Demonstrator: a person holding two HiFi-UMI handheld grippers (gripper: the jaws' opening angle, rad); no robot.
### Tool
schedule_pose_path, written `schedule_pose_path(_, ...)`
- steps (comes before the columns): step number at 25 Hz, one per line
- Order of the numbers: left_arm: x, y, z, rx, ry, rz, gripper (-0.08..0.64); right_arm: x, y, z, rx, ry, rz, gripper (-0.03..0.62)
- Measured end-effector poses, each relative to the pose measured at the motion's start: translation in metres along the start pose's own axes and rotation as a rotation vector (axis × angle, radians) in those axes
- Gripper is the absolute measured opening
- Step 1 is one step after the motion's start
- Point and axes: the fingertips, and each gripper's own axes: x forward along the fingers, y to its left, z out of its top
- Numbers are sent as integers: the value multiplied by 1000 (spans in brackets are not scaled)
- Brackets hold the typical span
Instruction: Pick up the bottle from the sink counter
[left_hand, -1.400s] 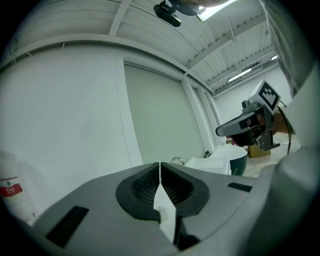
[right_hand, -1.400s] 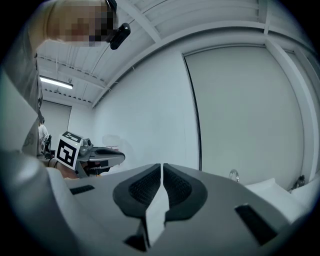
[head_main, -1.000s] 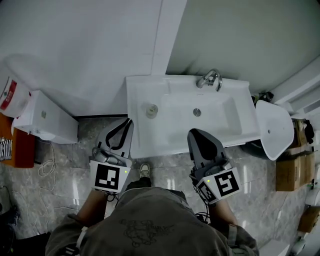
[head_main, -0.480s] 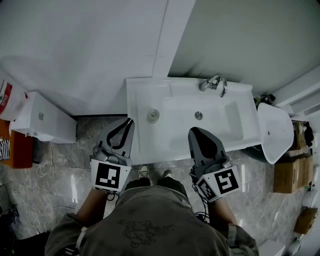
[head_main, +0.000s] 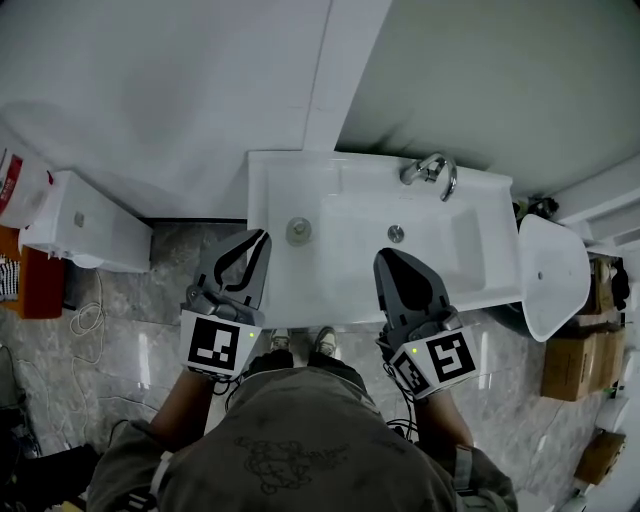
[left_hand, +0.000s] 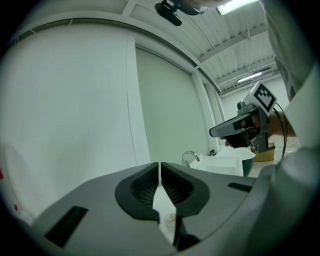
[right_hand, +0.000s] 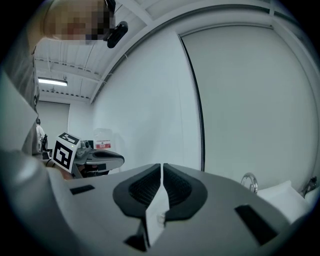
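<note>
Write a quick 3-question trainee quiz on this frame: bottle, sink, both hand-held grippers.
1. True or false: the left hand-held gripper is shut on the bottle.
2. In the head view, where does the bottle stand? A) on the sink counter, left of the basin; B) inside the basin, over the drain; C) on the floor.
3. Fill in: the jaws of the right hand-held gripper are ____ (open/shut).

Key
1. False. Its jaws are together with nothing between them, and it is short of the bottle.
2. A.
3. Shut, holding nothing.
</note>
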Motion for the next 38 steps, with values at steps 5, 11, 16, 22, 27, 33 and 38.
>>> schedule_pose_path(5, 18, -9, -3, -5, 19, -5, 23, 4, -17, -5, 5, 9, 17, 35)
schedule_pose_path(11, 44, -19, -8, 8, 31, -20, 111, 11, -34, -12, -3, 25, 29, 35)
schedule_pose_path(16, 67, -30, -24, 12, 47, -50, 216, 22, -37, -17, -17, 38, 56, 35)
schedule_pose_path(22, 103, -38, -46, -10, 18, -60, 288, 40, -50, -26, -2, 45, 62, 35)
schedule_pose_path(27, 129, -41, -73, -14, 45, -52, 311, 54, -59, -41, 14, 70, 67, 35)
schedule_pose_path(33, 152, -40, -130, -17, 143, -27, 328, 77, -66, -65, 32, 100, 80, 35)
schedule_pose_path(38, 167, -42, -176, -68, 199, -22, 337, 95, -71, -83, 39, 129, 96, 35)
